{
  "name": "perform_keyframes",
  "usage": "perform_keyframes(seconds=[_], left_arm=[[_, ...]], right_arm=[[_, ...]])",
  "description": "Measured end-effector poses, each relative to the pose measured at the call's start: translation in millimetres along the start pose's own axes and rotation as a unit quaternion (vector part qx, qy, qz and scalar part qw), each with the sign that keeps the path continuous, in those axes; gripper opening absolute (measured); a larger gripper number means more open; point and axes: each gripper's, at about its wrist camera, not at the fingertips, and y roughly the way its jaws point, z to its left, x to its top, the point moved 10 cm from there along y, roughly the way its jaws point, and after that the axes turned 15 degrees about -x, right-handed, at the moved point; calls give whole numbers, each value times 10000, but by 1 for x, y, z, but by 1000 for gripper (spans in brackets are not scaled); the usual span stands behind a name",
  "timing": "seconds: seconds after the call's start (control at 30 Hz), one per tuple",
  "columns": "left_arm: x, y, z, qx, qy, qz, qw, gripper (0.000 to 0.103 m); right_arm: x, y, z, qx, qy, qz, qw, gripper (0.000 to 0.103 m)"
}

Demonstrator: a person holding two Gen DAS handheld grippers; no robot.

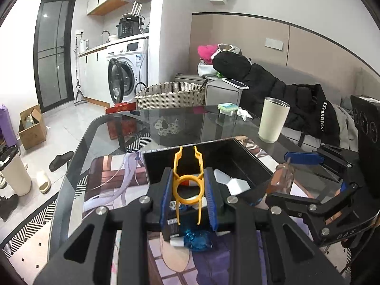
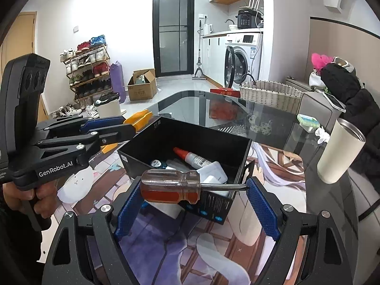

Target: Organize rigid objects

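Observation:
My left gripper point(image 1: 188, 187) is shut on a yellow plastic clip tool point(image 1: 188, 182) and holds it over the near edge of the open black box point(image 1: 166, 163). My right gripper point(image 2: 193, 190) is shut on a screwdriver point(image 2: 171, 186) with a clear orange handle, held crosswise between the blue pads just in front of the black box point(image 2: 142, 163). The box holds a white glue bottle with a red cap point(image 2: 193, 158), white adapters point(image 2: 212, 172) and a small blue item point(image 2: 157, 163). The right gripper with the screwdriver also shows in the left wrist view point(image 1: 285, 175).
The box sits on a printed mat point(image 2: 166, 237) on a glass table point(image 2: 190, 104). A cream tumbler point(image 1: 273, 122) stands at the right, a small green-lidded case point(image 1: 227, 108) and a crumpled tissue point(image 1: 244, 113) behind. A woven basket point(image 1: 169, 95) and a sofa with black jacket point(image 1: 296, 99) lie beyond.

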Motion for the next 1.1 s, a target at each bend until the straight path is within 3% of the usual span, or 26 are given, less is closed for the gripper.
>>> perform_keyframes(seconds=[0.6,1.1], left_arm=[[17,21,11,86,29,-43,9999,24],[9,55,14,72,112,263,9996,24]], right_arm=[[19,23,-5,-42,-116,-28,9999,86],[28,52,-4,30,-349,25,9994,86]])
